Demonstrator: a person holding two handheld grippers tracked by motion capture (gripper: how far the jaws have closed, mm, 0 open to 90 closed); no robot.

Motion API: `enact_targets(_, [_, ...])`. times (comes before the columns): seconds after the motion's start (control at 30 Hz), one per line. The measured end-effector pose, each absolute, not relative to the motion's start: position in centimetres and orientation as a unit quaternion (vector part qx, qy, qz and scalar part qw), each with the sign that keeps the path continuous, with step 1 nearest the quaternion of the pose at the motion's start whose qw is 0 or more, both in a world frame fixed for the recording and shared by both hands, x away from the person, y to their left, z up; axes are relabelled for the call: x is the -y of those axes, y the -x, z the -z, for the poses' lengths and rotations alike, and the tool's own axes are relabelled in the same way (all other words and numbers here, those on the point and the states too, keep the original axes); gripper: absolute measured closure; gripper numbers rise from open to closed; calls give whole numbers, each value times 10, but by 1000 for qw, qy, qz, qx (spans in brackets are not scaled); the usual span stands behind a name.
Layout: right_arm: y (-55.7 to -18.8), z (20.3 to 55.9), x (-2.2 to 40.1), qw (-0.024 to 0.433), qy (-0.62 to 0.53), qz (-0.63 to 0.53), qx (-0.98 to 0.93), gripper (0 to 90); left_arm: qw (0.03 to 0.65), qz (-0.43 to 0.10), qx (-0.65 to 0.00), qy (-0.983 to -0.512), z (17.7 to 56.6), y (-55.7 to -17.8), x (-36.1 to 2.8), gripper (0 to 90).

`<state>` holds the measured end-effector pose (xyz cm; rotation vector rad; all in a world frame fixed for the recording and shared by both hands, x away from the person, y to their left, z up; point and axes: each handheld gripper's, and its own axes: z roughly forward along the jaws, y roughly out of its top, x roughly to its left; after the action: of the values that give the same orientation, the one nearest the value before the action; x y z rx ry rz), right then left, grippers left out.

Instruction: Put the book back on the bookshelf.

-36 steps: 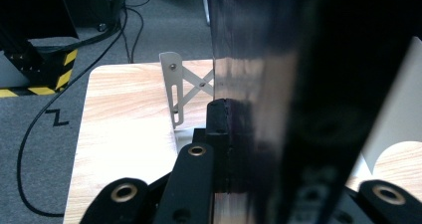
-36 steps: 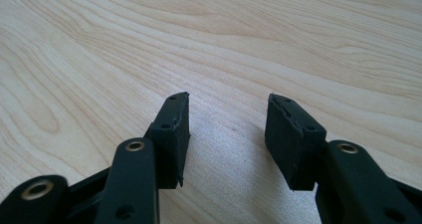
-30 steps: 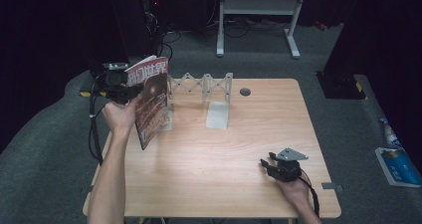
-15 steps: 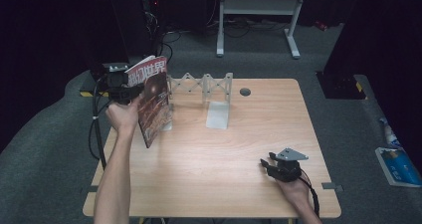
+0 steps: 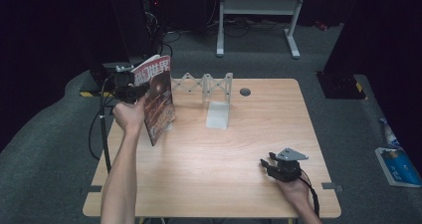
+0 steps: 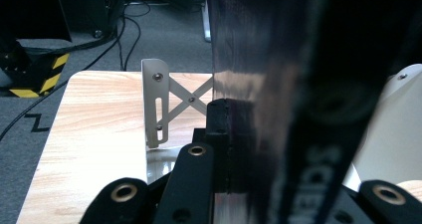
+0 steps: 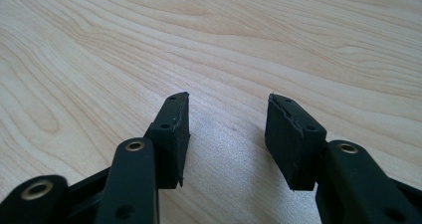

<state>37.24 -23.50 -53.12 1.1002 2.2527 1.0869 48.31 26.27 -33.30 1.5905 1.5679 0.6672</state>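
My left gripper point(image 5: 133, 90) pinches the red, glossy paper magazine point(image 5: 159, 98) tight and upright at ten o'clock on the pale wooden table point(image 5: 209, 179), ready for the white folding metal rack point(image 5: 206, 87), while my right gripper point(image 5: 271, 165) rests open at five o'clock, empty.

Light wood table point(image 5: 199, 174) on grey carpet. On it there's a white accordion-style rack point(image 5: 206, 87) along the far edge, with a flat plate sticking out toward the front, and a small dark round cap point(image 5: 245, 91) just beside it.
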Motion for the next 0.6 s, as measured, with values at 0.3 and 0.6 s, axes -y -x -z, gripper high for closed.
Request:
enact_targets(0.3, [-372, 531, 235, 203, -394, -389, -807, 522, 399, -272, -617, -621, 338, -485, -259, 835])
enact_targets(0.6, [-372, 531, 235, 203, -394, -389, -807, 522, 407, -276, -612, -619, 342, -487, -257, 834])
